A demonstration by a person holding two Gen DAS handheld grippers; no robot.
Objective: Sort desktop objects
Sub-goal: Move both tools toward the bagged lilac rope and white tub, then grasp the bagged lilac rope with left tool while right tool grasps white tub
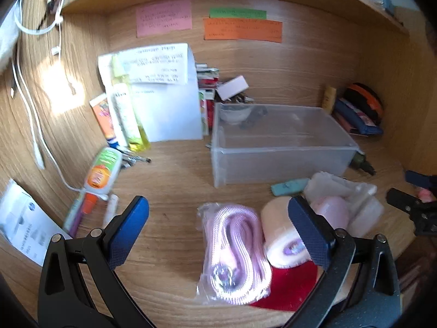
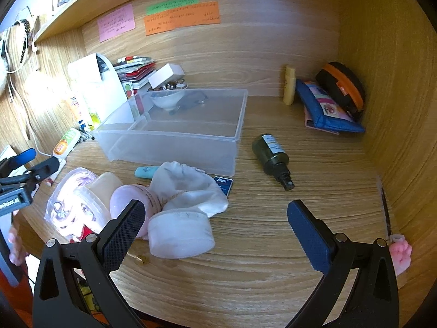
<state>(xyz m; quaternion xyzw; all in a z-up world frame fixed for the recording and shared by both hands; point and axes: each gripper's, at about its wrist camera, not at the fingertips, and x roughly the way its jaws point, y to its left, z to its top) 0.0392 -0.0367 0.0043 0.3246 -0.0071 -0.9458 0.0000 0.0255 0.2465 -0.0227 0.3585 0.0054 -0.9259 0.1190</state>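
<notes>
We see one clear plastic box (image 2: pixel 174 136) well ahead of both grippers, holding nothing; a bowl shows blurred through its far wall. One white cloth pouch (image 2: pixel 191 188) partly covers two round jars (image 2: pixel 181 235) just beside the right gripper's (image 2: pixel 215 227) near finger. One bagged pink strap (image 1: pixel 235 248) lies between the left gripper's (image 1: pixel 218 218) fingers, untouched. Both grippers' fingers are spread wide. One dark spray bottle (image 2: pixel 273 158) lies ahead of the right fingers. Wall notes are illegible.
</notes>
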